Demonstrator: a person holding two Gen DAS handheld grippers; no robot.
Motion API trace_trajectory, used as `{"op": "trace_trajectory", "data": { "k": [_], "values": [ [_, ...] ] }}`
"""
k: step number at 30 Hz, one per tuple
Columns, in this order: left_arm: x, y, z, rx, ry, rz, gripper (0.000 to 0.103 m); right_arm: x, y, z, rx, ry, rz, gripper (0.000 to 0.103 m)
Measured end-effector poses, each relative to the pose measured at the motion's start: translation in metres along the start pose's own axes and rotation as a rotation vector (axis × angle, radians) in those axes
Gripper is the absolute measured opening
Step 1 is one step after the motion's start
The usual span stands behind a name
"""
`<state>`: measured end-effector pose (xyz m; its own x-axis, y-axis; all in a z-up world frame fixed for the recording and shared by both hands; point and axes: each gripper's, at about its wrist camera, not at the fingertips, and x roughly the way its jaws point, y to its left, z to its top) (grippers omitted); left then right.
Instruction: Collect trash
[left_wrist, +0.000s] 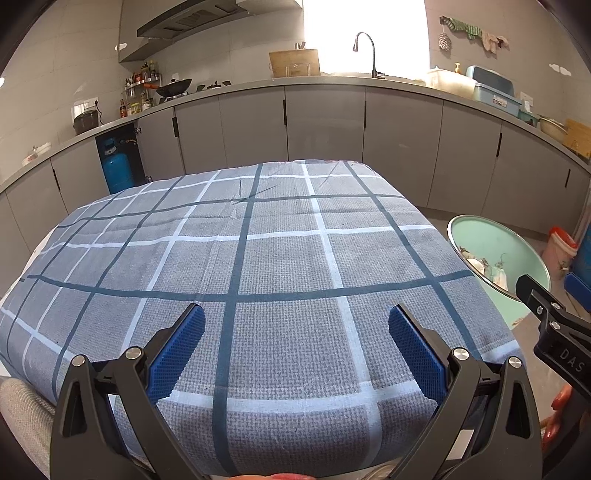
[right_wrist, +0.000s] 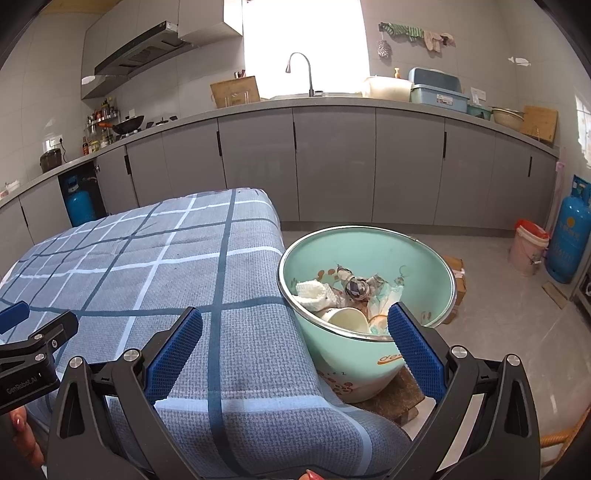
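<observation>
A mint green basin (right_wrist: 417, 266) stands on a wooden stool to the right of the table and holds trash: a paper cup (right_wrist: 347, 318), a white tissue (right_wrist: 312, 290), a crumpled checked wad (right_wrist: 355, 286) and wrappers. It also shows in the left wrist view (left_wrist: 517, 251). The table wears a grey-blue checked cloth (left_wrist: 280, 266) with nothing on it. My left gripper (left_wrist: 296, 325) is open and empty above the cloth's near edge. My right gripper (right_wrist: 294, 326) is open and empty, straddling the table's right edge and the basin's near rim.
Grey kitchen cabinets (right_wrist: 332, 162) and a counter with a sink tap (right_wrist: 301, 72) run along the back. A blue gas cylinder (right_wrist: 567, 236) and a pink bucket (right_wrist: 528, 249) stand on the floor at right. A cardboard box (right_wrist: 458, 273) lies behind the basin.
</observation>
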<state>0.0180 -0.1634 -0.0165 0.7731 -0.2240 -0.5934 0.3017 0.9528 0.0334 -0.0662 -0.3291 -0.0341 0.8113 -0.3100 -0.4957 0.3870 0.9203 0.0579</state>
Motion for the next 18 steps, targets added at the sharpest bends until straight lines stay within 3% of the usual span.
{"op": "trace_trajectory", "data": {
  "k": [18],
  "values": [
    [0.0091, 0.0036, -0.0019, -0.037, 0.055, -0.029, 0.098, 0.0006, -0.0020, 0.0005, 0.006, -0.005, -0.002, 0.099]
  ]
}}
